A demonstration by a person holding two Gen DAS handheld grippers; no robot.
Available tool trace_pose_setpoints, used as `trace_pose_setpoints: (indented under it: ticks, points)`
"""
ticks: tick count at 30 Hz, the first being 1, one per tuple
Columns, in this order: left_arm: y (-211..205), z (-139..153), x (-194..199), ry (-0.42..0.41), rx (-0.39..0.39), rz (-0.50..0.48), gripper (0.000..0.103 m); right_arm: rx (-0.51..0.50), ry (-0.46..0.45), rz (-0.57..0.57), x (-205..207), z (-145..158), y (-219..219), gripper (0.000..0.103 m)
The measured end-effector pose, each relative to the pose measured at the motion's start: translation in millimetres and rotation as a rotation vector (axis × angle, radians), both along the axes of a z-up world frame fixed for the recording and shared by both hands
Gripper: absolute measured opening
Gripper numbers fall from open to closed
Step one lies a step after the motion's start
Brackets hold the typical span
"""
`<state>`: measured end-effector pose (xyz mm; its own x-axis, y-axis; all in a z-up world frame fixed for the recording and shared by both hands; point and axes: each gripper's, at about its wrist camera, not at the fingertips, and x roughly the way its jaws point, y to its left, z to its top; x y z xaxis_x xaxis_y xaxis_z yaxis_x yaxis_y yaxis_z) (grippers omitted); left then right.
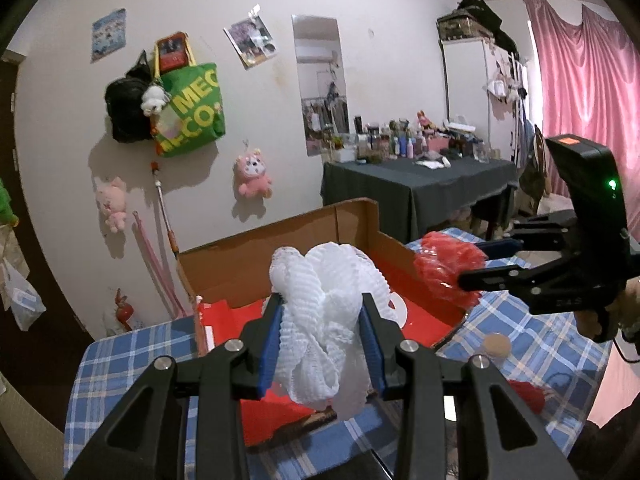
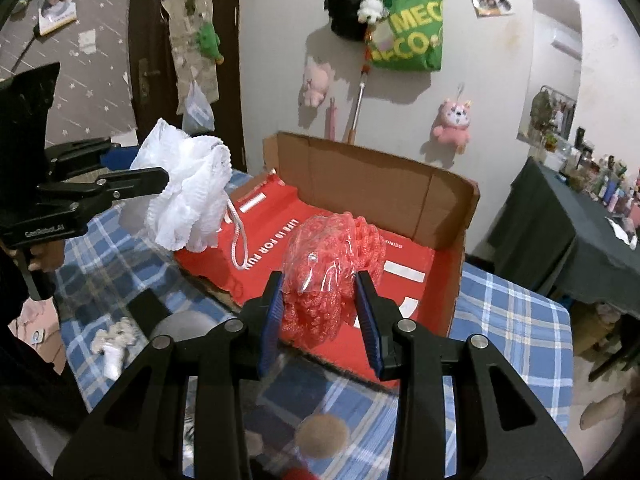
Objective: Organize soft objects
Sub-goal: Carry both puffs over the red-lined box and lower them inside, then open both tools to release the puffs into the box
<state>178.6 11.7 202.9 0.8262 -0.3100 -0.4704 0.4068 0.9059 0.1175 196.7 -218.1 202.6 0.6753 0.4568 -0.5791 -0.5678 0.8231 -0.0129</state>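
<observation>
Left gripper (image 1: pixel 322 332) pinches a white mesh bath sponge (image 1: pixel 324 300); right gripper (image 2: pixel 320 312) pinches a bagged red mesh sponge (image 2: pixel 328 264). Both appear light and compressible. Mid-body holds suit; the plastic looks slippery.

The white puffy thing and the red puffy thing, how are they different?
The white mesh puff is bare, while the red mesh puff sits in a clear plastic wrapper. The white one dangles a white cord loop; the red one shows none. The left gripper holds the white one, the right gripper the red one. Both are squeezed above the cardboard box.
</observation>
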Motion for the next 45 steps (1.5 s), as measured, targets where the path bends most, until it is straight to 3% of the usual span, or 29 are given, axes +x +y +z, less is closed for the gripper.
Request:
trace_pose_setpoints:
  ticks: [12,18,26,32,40,45]
  points:
    - [-18,-44,128,0.208,-0.034,0.013,0.039,-0.091,0.158,-0.013,118,-39,24,0.034]
    - [-19,-68,182,0.306,-0.053,0.059,0.039,-0.07,0.267,-0.064,180,-63,34,0.034]
    - [-16,-91,230,0.361,-0.066,0.125,0.039,-0.067,0.384,-0.159,234,-84,43,0.034]
    - [-20,-110,239,0.37,-0.04,0.156,0.043,-0.068,0.443,-0.22,257,-100,43,0.037]
    - [-19,-109,242,0.371,-0.036,0.159,0.055,-0.072,0.445,-0.223,259,-102,40,0.04]
    - [-14,-111,241,0.376,-0.032,0.178,0.061,-0.056,0.475,-0.232,260,-104,36,0.053]
